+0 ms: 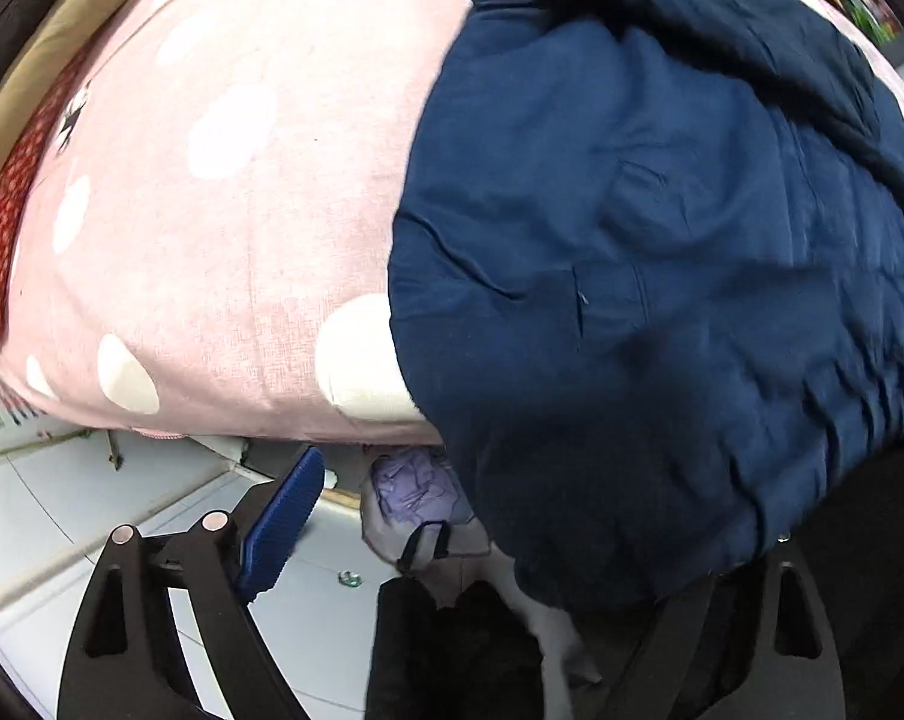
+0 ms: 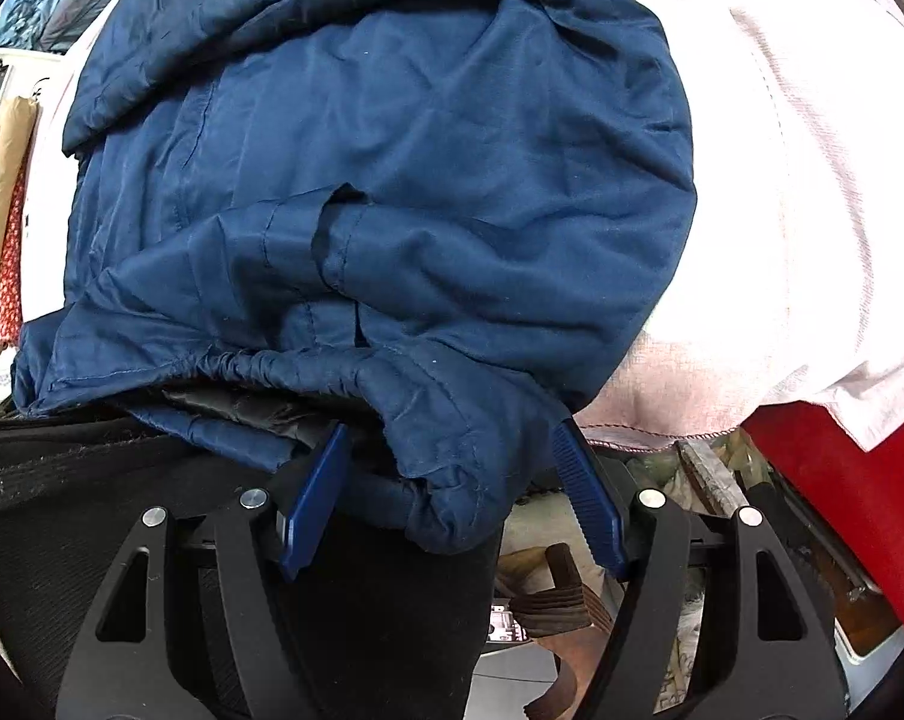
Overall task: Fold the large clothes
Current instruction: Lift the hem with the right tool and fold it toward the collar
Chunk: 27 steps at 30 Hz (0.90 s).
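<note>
A navy blue jacket [image 1: 661,252] lies crumpled on a pink bed sheet with white dots [image 1: 224,192], its hem hanging over the bed's near edge. My left gripper [image 1: 499,516] is open; its left blue finger [image 1: 284,516] shows below the bed edge, and the jacket hem hides the right finger. In the right wrist view the jacket [image 2: 392,180] fills the frame. My right gripper [image 2: 452,480] is open, and its blue fingers [image 2: 314,498] stand on either side of the jacket's gathered hem corner [image 2: 446,480].
A white tiled floor [image 1: 92,516] lies below the bed. A bag with lilac cloth [image 1: 416,498] sits under the bed edge. Tan and red patterned fabrics [image 1: 14,180] lie at the far left. A red cloth [image 2: 841,480] hangs at the right; dark trousers [image 2: 362,600] are below.
</note>
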{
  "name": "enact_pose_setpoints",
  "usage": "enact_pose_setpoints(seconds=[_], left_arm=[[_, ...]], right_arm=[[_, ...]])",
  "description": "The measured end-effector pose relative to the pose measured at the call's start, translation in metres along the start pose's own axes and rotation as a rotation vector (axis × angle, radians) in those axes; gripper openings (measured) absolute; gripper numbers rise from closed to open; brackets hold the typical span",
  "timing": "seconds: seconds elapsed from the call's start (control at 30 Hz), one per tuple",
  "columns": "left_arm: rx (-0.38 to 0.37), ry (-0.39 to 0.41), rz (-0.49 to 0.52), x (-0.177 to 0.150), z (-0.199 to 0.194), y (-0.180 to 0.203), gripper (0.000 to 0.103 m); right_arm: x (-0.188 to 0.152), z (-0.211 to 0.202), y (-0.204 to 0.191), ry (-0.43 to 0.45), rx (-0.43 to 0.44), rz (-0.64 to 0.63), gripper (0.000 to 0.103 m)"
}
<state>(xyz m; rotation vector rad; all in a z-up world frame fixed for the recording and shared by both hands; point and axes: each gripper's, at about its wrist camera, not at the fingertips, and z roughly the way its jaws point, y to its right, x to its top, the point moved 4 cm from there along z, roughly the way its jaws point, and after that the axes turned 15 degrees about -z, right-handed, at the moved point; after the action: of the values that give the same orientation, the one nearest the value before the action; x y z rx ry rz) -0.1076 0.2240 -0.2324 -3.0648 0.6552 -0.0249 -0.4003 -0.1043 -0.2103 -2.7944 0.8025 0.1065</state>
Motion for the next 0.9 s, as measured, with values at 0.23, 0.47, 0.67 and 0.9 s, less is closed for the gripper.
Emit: enact_pose_setpoints(seconds=[0.23, 0.47, 0.67, 0.9], left_arm=[[-0.013, 0.074, -0.059, 0.019, -0.014, 0.01, 0.057], [-0.032, 0.12, -0.118, 0.056, -0.031, 0.005, 0.047], [-0.039, 0.132, -0.087, 0.071, -0.034, 0.008, 0.041], [-0.083, 0.229, -0.106, 0.12, -0.061, 0.017, 0.039]], right_arm=[[-0.012, -0.003, 0.013, -0.025, -0.048, 0.049, 0.065], [-0.013, 0.007, 0.011, -0.041, -0.068, 0.027, 0.025], [-0.005, -0.021, 0.014, 0.09, -0.065, 0.056, 0.015], [0.029, -0.068, 0.03, 0.302, -0.064, 0.125, 0.014]])
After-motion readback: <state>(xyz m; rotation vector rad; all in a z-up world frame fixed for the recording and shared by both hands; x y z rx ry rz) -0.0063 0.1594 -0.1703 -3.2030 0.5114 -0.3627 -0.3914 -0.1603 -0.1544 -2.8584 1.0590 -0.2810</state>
